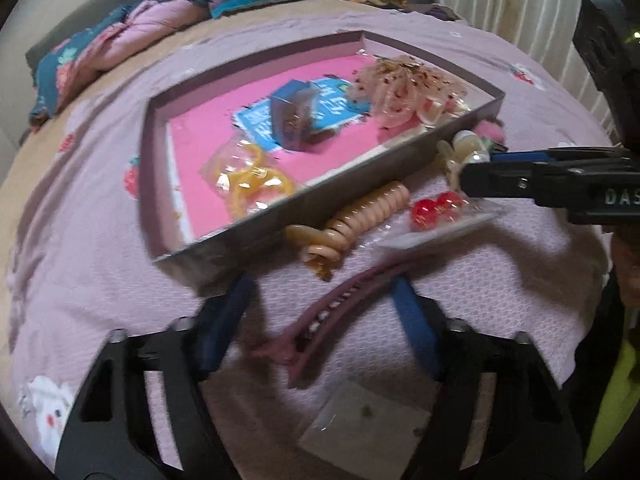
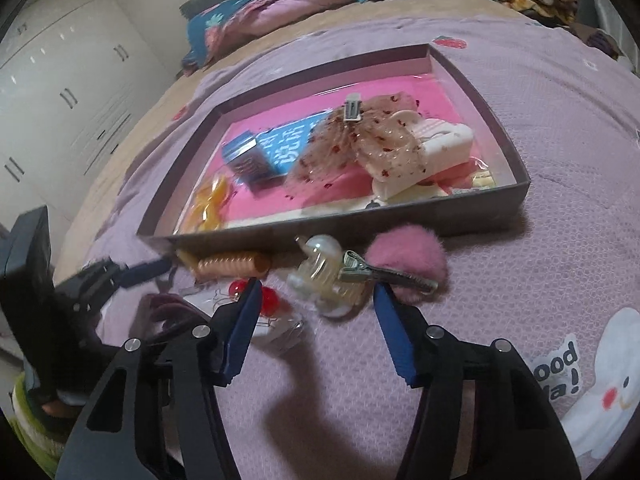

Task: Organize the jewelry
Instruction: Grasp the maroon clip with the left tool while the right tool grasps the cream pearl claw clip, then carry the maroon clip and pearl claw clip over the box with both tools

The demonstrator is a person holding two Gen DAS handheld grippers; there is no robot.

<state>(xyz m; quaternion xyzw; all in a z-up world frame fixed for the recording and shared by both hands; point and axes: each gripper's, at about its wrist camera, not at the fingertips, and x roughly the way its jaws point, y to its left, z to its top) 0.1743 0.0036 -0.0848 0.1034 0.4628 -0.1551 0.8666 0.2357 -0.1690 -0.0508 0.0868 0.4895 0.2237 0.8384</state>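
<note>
My left gripper point(image 1: 324, 312) straddles the mauve hair claw point(image 1: 340, 312) on the bed point(image 1: 100, 280), jaws unclenched and not yet pinching; I should centre the pads on its spine before squeezing. My right gripper point(image 2: 316, 312) hangs open over the pearl claw clip point(image 2: 320, 276), just outside the box point(image 2: 360, 232). Blur hides whether either pad touches anything.
</note>
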